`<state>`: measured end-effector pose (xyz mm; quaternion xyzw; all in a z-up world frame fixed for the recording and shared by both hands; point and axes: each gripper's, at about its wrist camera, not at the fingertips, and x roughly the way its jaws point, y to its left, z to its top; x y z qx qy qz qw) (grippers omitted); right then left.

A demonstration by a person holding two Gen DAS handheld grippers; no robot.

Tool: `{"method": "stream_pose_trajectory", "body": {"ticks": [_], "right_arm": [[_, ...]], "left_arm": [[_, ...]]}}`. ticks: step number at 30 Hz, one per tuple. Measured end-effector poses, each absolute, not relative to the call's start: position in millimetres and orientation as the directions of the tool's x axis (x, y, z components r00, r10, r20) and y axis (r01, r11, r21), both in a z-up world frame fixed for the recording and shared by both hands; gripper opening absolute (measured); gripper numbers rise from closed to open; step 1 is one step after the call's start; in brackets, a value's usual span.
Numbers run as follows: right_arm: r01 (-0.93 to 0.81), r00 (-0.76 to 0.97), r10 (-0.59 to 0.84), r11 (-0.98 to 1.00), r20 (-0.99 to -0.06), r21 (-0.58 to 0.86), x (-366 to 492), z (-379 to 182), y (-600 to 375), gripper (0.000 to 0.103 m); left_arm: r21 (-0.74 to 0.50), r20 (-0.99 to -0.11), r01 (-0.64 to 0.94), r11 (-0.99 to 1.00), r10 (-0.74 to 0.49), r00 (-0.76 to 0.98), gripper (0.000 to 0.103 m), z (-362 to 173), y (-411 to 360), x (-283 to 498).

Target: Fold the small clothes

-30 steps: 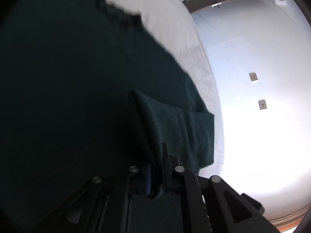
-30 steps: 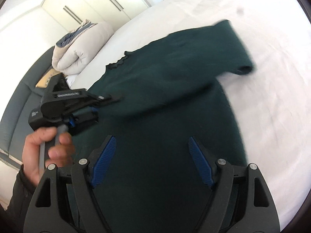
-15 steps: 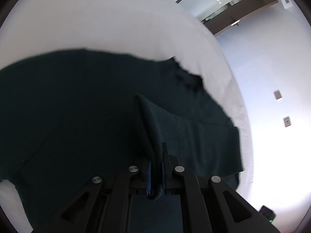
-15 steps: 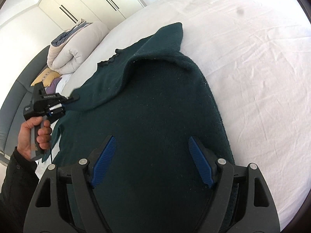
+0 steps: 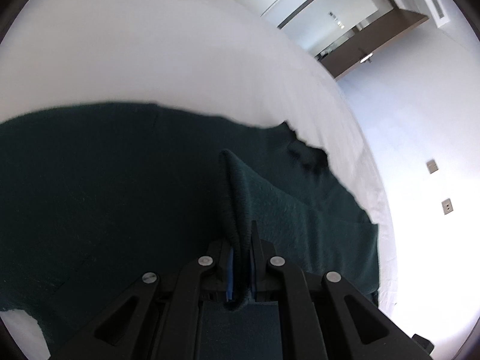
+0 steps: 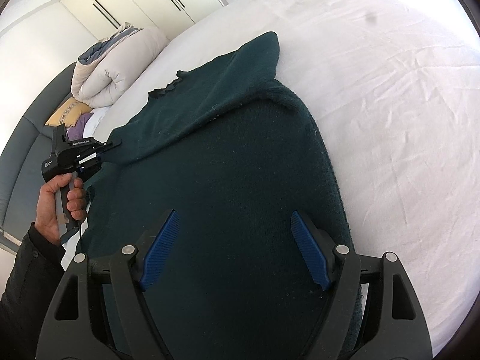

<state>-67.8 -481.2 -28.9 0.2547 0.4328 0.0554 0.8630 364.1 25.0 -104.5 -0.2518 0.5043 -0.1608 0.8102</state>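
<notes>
A dark green knitted sweater (image 6: 234, 162) lies on the white bed sheet (image 6: 405, 105). Its sleeve (image 6: 186, 120) is folded across the body toward the left. My left gripper (image 5: 240, 252) is shut on the sleeve's cuff (image 5: 237, 204); it also shows in the right wrist view (image 6: 112, 144), at the sweater's left edge, held by a hand. My right gripper (image 6: 234, 246) is open and empty, hovering over the lower body of the sweater. The sweater's frilled collar (image 6: 168, 85) lies at the far side.
A rolled beige duvet (image 6: 111, 63) and a yellow and a purple pillow (image 6: 69, 114) sit at the bed's head against a grey headboard (image 6: 21, 144). White wardrobes (image 6: 135, 6) stand behind. Bare white sheet spreads to the right of the sweater.
My left gripper has pulled the sleeve cuff leftward across the sweater's body, laying the sleeve flat. My right gripper has stayed open above the sweater.
</notes>
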Motion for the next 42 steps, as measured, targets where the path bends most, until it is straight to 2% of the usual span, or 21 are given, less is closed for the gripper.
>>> {"method": "stream_pose_trajectory", "body": {"ticks": [4, 10, 15, 21, 24, 27, 32, 36, 38, 40, 42], "right_arm": [[0.120, 0.627, 0.357, 0.834, -0.693, 0.538, -65, -17, -492, 0.077], [0.062, 0.700, 0.474, 0.705, -0.534, 0.707, -23, 21, -534, 0.077], [0.091, 0.704, 0.561, 0.537, -0.435, 0.839, 57, 8, -571, 0.077], [0.222, 0.635, 0.593, 0.473, -0.495, 0.852, 142, -41, -588, 0.076], [0.230, 0.667, 0.575, 0.445, -0.473, 0.865, 168, -46, -600, 0.076], [0.241, 0.640, 0.589, 0.455, -0.493, 0.857, 195, -49, -603, 0.076], [0.213, 0.610, 0.614, 0.482, -0.501, 0.850, 190, -49, -594, 0.077], [0.167, 0.594, 0.650, 0.476, -0.474, 0.863, 145, -49, -577, 0.077], [0.166, 0.598, 0.659, 0.455, -0.456, 0.875, 118, -46, -575, 0.077], [0.171, 0.610, 0.651, 0.448, -0.451, 0.878, 89, -37, -570, 0.078], [0.144, 0.626, 0.657, 0.433, -0.421, 0.890, 56, -27, -559, 0.078]], "left_arm": [[-0.577, -0.739, 0.019, 0.816, -0.532, 0.414, 0.013, -116, 23, 364], [-0.600, -0.719, 0.006, 0.800, -0.543, 0.434, 0.013, -119, 33, 352], [-0.631, -0.697, -0.007, 0.776, -0.562, 0.446, 0.012, -128, 34, 348], [-0.676, -0.653, 0.019, 0.736, -0.611, 0.447, 0.012, -137, 43, 344], [-0.684, -0.640, 0.032, 0.729, -0.620, 0.454, 0.012, -139, 47, 343], [-0.694, -0.629, 0.035, 0.720, -0.628, 0.458, 0.012, -142, 48, 342], [-0.701, -0.620, 0.038, 0.712, -0.635, 0.461, 0.012, -142, 55, 338], [-0.718, -0.600, 0.042, 0.694, -0.649, 0.467, 0.013, -138, 60, 334], [-0.718, -0.598, 0.023, 0.695, -0.634, 0.490, 0.027, -128, 70, 323], [-0.735, -0.562, 0.026, 0.677, -0.631, 0.535, 0.074, -115, 83, 305], [-0.732, -0.539, 0.008, 0.681, -0.587, 0.604, 0.092, -100, 103, 280]]}}
